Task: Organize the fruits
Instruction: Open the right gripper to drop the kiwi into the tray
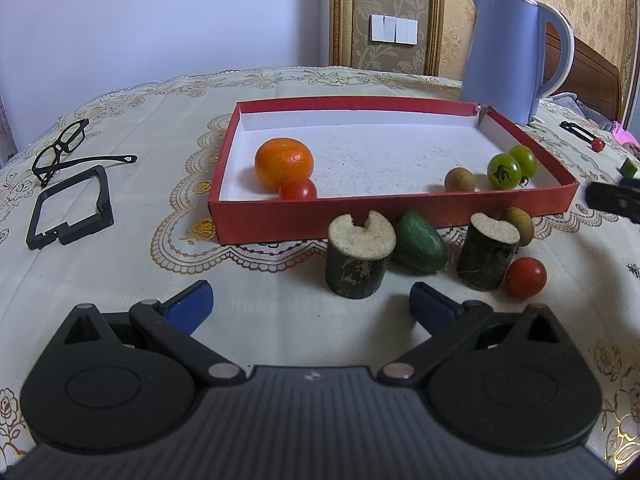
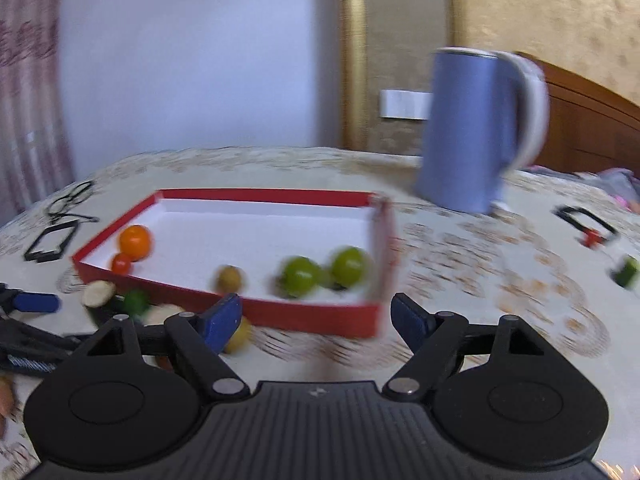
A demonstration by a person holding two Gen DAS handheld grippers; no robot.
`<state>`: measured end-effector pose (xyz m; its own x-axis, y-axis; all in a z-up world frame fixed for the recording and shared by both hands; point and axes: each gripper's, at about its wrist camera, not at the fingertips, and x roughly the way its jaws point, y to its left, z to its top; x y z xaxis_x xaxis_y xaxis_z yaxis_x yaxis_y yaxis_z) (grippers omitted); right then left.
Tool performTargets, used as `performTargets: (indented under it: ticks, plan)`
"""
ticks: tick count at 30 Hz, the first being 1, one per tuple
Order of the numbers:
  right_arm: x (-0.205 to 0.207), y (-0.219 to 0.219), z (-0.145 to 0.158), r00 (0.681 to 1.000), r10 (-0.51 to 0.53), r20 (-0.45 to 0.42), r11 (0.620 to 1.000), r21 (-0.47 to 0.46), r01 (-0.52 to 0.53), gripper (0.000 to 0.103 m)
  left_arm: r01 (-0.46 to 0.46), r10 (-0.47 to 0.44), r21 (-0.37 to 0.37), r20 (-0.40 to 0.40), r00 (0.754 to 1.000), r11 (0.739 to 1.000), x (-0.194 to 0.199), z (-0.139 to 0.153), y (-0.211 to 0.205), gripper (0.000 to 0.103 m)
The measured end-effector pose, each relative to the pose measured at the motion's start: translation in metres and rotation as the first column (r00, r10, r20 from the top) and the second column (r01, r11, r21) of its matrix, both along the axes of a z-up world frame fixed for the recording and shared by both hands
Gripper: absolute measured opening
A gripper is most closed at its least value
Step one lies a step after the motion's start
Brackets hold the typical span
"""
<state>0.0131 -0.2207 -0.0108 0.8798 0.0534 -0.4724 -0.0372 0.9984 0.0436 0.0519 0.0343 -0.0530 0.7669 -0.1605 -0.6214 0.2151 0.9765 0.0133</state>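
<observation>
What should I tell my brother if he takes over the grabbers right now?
Left gripper: open, empty, hovering in front of the loose pieces.
Right gripper: open, empty, near the red tray's front right corner; its view is blurred.

In the tray: orange, red cherry tomato, brown longan, two green tomatoes.

On the tablecloth in front of the tray: two dark cut stalk pieces, green avocado-like fruit, another longan, red tomato. A small red fruit and a green piece lie far right.

Left: move those into the tray.
</observation>
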Motion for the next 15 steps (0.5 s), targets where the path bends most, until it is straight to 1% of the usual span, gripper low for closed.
performTargets:
  ticks: [2,5,10,12,13,14,15]
  plan:
    - [-0.009,-0.013,-0.004,0.997,-0.081,0.004,0.997,-0.015,0.081,0.082,0.0,0.0,0.0,0.0,1.0,1.0,0.0,0.0,0.0,0.103]
    - [-0.008,-0.032,-0.014,0.984,-0.172,-0.043,0.985,-0.021,0.171,0.082,0.0,0.0,0.0,0.0,1.0,1.0,0.0,0.0,0.0,0.103]
    - [0.004,-0.051,-0.031,0.958,-0.263,-0.117,0.964,0.007,0.265,0.082,0.0,0.0,0.0,0.0,1.0,1.0,0.0,0.0,0.0,0.103]
    - [0.008,-0.055,-0.034,0.951,-0.274,-0.145,0.96,0.014,0.279,0.082,0.0,0.0,0.0,0.0,1.0,1.0,0.0,0.0,0.0,0.103]
    - [0.01,-0.055,-0.035,0.949,-0.281,-0.142,0.958,0.008,0.285,0.082,0.0,0.0,0.0,0.0,1.0,1.0,0.0,0.0,0.0,0.103]
    - [0.013,-0.054,-0.036,0.945,-0.291,-0.145,0.956,-0.011,0.293,0.083,0.0,0.0,0.0,0.0,1.0,1.0,0.0,0.0,0.0,0.103]
    - [0.015,-0.052,-0.038,0.943,-0.295,-0.157,0.955,-0.024,0.295,0.091,0.0,0.0,0.0,0.0,1.0,1.0,0.0,0.0,0.0,0.103]
